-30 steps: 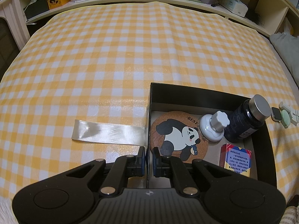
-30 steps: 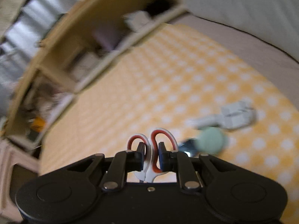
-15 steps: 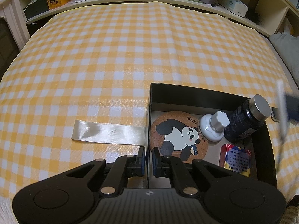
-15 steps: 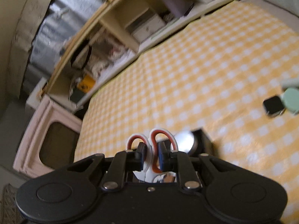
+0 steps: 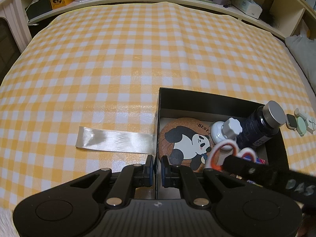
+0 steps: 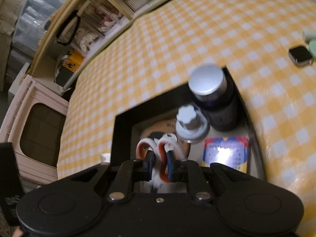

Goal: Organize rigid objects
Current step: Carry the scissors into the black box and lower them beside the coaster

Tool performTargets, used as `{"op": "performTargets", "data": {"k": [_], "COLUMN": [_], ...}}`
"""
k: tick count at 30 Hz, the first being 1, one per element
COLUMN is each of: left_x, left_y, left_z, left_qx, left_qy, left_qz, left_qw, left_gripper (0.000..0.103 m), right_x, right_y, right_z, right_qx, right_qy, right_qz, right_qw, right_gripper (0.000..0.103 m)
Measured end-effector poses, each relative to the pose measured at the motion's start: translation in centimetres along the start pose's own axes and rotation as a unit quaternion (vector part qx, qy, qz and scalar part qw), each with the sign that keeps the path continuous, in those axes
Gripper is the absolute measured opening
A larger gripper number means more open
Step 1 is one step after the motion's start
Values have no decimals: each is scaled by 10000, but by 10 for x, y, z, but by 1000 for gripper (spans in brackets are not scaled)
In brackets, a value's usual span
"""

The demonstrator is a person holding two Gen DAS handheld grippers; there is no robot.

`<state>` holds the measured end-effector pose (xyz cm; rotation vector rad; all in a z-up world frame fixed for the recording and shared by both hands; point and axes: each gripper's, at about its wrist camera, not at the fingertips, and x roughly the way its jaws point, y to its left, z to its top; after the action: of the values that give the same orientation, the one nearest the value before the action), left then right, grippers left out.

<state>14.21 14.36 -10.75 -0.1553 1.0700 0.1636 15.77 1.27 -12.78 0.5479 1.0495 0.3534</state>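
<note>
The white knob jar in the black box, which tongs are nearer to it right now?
Right. The right tongs, holding the scissors, hover just beside the white knob jar; the left tongs grip the black box wall, farther off.

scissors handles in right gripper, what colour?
The scissors handles are white with red-orange inner loops, clearest in the right wrist view.

scissors [image 6: 158, 148] blades hidden behind gripper body, card box [image 5: 258, 161] mostly covered
</note>
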Motion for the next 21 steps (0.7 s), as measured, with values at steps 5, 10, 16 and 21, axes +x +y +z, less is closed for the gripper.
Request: {"op": "performTargets", "data": {"k": [5, 10, 16, 21], "left_x": [0, 0, 0, 0], "left_y": [0, 0, 0, 0], "left_z": [0, 0, 0, 0], "left_qx": [1, 6, -5, 4], "left_qy": [1, 0, -1, 1], "left_qz": [1, 5, -3, 3], "left_qw": [10000, 10000, 10000, 10000], "left_gripper": [8, 8, 8, 8], "right_x": [10, 15, 26, 19], "right_y": [0, 2, 5, 5], "right_z": [-6, -6, -11, -7], "right_qx": [-117, -293, -352, -359], "right_qy": [65, 202, 616, 512], "right_qz": [-140, -206, -144, -242], "right_qw": [9998, 9992, 9974, 9978], "right_gripper": [14, 14, 40, 44]}}
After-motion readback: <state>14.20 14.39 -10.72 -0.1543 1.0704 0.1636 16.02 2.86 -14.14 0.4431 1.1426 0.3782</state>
